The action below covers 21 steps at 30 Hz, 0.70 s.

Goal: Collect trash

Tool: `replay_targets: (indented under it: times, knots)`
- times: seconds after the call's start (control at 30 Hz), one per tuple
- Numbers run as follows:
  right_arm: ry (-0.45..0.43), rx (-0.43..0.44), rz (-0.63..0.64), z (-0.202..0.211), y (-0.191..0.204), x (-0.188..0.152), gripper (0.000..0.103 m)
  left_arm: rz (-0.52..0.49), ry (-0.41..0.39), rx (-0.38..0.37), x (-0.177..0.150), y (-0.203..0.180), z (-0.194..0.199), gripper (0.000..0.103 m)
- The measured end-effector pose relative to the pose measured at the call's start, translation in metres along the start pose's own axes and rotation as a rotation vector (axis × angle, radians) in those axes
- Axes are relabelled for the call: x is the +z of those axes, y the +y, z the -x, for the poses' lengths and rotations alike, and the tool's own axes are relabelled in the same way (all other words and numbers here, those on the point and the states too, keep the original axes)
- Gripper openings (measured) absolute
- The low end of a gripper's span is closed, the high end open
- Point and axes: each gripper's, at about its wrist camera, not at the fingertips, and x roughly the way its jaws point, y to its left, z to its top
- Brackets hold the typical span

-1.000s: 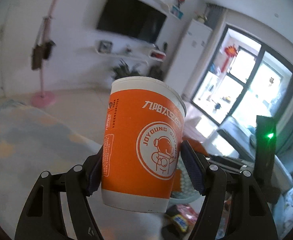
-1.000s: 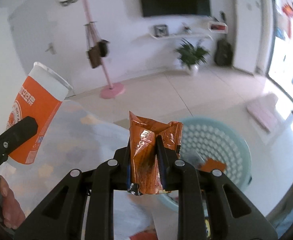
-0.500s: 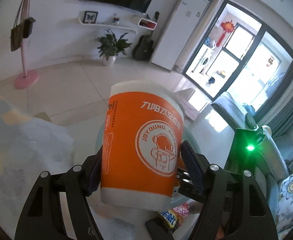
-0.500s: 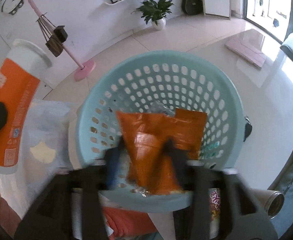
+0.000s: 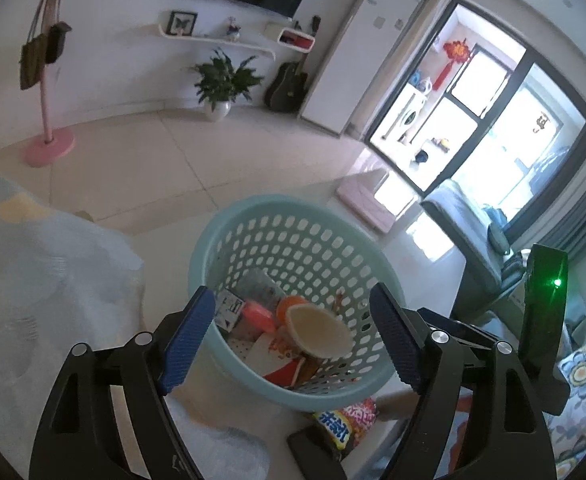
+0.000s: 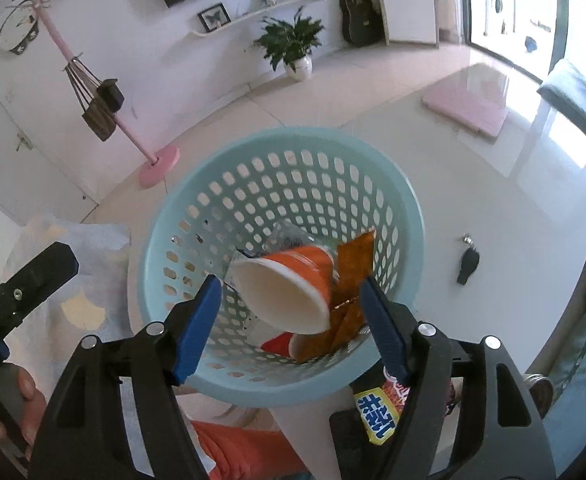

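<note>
trash fills the basket [image 5: 213, 240]: the cup [image 5: 319, 330] lies on its side in it, mouth up toward the cameras, with the orange wrapper [image 6: 353, 264] just beside it on the right and other scraps beneath. the left gripper [image 5: 293, 340] hangs over the basket, fingers wide apart and holding nothing. the right gripper [image 6: 291, 324] does likewise, spread and empty. one snack packet [image 6: 377, 408] lies outside, by the near rim, so collecting seems mostly done with that piece left.
</note>
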Motion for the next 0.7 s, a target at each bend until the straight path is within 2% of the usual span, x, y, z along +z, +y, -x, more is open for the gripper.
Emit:
replay_targets:
  times: [0.2, 0.3, 0.33, 0.43, 0.57, 0.7]
  knots:
    - [-0.128, 0.017, 0.085, 0.051, 0.038, -0.008, 0.072, -0.007, -0.119, 0.015, -0.006, -0.001, 0.063, 0.078]
    - [-0.215, 0.048, 0.139, 0.084, 0.064, -0.013, 0.076, -0.016, -0.206, 0.080, -0.015, 0.002, 0.105, 0.078]
    - [-0.240, 0.055, 0.155, 0.092, 0.073, -0.016, 0.077, -0.019, -0.235, 0.108, -0.019, 0.003, 0.117, 0.081]
    - [-0.324, 0.072, 0.201, 0.120, 0.099, -0.027, 0.079, -0.049, -0.350, 0.269, -0.040, 0.005, 0.159, 0.085]
    - [-0.419, 0.054, 0.251, 0.145, 0.131, -0.046, 0.080, -0.081, -0.441, 0.481, -0.066, 0.007, 0.191, 0.086]
    - [-0.499, 0.008, 0.293, 0.159, 0.156, -0.063, 0.080, -0.073, -0.500, 0.612, -0.091, 0.012, 0.212, 0.086]
